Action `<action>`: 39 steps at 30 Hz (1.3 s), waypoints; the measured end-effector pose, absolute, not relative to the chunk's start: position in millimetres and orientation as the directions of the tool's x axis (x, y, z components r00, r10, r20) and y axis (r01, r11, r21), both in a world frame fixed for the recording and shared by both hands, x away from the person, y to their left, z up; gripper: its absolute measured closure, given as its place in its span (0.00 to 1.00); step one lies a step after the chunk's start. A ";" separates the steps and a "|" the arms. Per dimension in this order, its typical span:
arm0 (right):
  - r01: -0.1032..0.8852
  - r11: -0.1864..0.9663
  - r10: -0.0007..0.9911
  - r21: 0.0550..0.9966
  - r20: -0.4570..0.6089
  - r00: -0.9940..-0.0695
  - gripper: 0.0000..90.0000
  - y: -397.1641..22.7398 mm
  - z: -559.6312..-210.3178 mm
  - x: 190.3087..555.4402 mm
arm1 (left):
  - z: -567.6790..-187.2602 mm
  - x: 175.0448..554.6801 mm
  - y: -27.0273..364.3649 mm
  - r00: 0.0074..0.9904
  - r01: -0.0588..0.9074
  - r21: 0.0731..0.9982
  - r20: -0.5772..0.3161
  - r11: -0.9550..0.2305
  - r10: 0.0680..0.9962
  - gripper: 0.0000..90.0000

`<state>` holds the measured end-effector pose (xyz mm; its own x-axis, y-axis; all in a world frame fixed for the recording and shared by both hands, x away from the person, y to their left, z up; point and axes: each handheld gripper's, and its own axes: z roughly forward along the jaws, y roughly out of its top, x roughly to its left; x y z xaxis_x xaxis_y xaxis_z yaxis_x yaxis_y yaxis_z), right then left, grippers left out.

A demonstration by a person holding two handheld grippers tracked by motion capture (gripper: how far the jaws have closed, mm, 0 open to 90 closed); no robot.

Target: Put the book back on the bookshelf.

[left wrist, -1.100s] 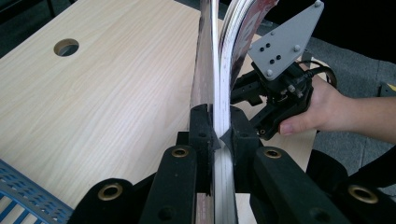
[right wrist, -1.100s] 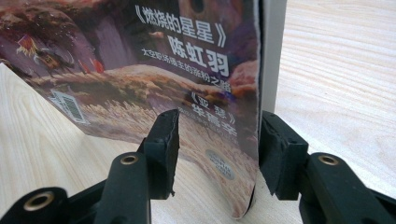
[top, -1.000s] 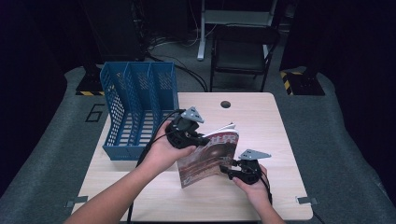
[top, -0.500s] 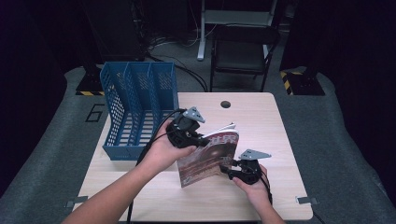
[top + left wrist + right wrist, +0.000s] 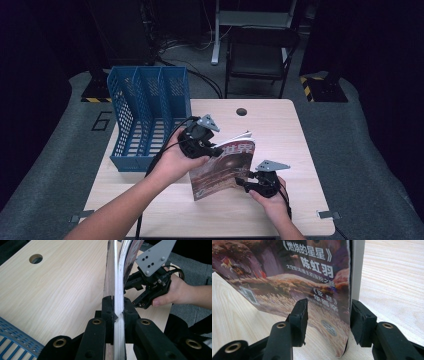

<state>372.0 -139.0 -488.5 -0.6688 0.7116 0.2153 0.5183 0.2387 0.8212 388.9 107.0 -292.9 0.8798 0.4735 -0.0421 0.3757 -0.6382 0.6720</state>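
— Pale wood tabletop under us, dark room beyond it, and a chair standing past the far edge. What do we take as our landmark?

— Let us use the blue file rack; it stands on the table's left part. Everything else we place from it.

— Then where is the magazine?

— Just to the right of the rack, apart from it, standing nearly upright on its lower edge on the wood, cover toward us.

— And our left gripper?

— Between the rack and the magazine, at the magazine's upper edge nearest the rack. In the left gripper view the two black jaws are pressed together on the pages, pads squeezing the sheaf from both sides, so it pinches the magazine.

— Our right gripper?

— Farther from the rack, at the magazine's lower right corner, low near the wood. In the right gripper view its jaws stand spread, and the magazine's edge hangs in the gap: it lies just beside the right-hand pad, well apart from the left-hand one. We cannot tell whether that right-hand pad touches the paper; nothing is being squeezed.

— So the magazine sits between our two grippers?

— Yes, clamped at the rack side, straddled loosely at the far side.
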 end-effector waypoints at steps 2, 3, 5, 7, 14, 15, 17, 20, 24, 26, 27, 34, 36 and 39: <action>0.518 0.238 0.711 0.821 0.216 -0.669 0.58 -139.1 -488.6 372.0 | -292.6 389.4 107.6 0.879 0.376 0.670 -0.040 -0.640 0.475 0.93; 0.515 0.239 0.709 0.823 0.215 -0.671 0.58 -139.1 -488.8 372.2 | -293.0 389.5 107.7 0.877 0.381 0.673 -0.045 -0.634 0.479 0.93; 0.516 0.238 0.709 0.823 0.216 -0.671 0.58 -139.0 -488.8 372.2 | -292.9 390.3 108.3 0.875 0.384 0.674 -0.047 -0.631 0.482 0.93; 0.518 0.239 0.709 0.822 0.217 -0.671 0.58 -139.0 -489.0 372.3 | -292.7 391.3 108.9 0.876 0.382 0.672 -0.044 -0.634 0.481 0.93; 0.517 0.240 0.709 0.821 0.216 -0.672 0.58 -139.1 -489.2 372.3 | -291.2 393.5 108.5 0.878 0.385 0.659 -0.046 -0.647 0.476 0.93; 0.517 0.240 0.709 0.822 0.215 -0.672 0.58 -139.1 -489.1 372.3 | -291.0 393.9 108.1 0.880 0.383 0.657 -0.047 -0.649 0.472 0.93; 0.519 0.239 0.709 0.821 0.217 -0.671 0.58 -139.1 -489.1 372.2 | -290.2 393.5 106.6 0.880 0.394 0.648 -0.060 -0.652 0.472 0.93; 0.519 0.240 0.709 0.820 0.217 -0.671 0.58 -139.2 -489.1 372.3 | -288.4 394.1 104.9 0.884 0.383 0.633 -0.039 -0.673 0.466 0.93; 0.517 0.242 0.709 0.821 0.214 -0.672 0.58 -139.2 -489.1 372.3 | -287.2 393.8 103.5 0.884 0.383 0.622 -0.033 -0.683 0.465 0.93; 0.518 0.241 0.710 0.820 0.216 -0.671 0.58 -139.1 -488.9 372.2 | -286.9 393.7 102.9 0.883 0.388 0.619 -0.040 -0.682 0.467 0.93; 0.517 0.241 0.708 0.821 0.216 -0.673 0.58 -139.4 -488.9 372.2 | -286.6 394.2 103.0 0.884 0.390 0.617 -0.042 -0.684 0.466 0.93; 0.519 0.240 0.711 0.820 0.216 -0.669 0.58 -139.3 -488.8 372.4 | -285.3 397.6 104.8 0.881 0.396 0.614 -0.044 -0.683 0.472 0.93; 0.515 0.243 0.704 0.822 0.216 -0.677 0.58 -140.0 -488.7 372.4 | -284.7 398.4 105.3 0.879 0.399 0.615 -0.044 -0.680 0.476 0.93; 0.516 0.236 0.709 0.824 0.217 -0.671 0.57 -140.0 -488.9 372.5 | -283.1 399.2 106.2 0.879 0.397 0.611 -0.039 -0.685 0.475 0.93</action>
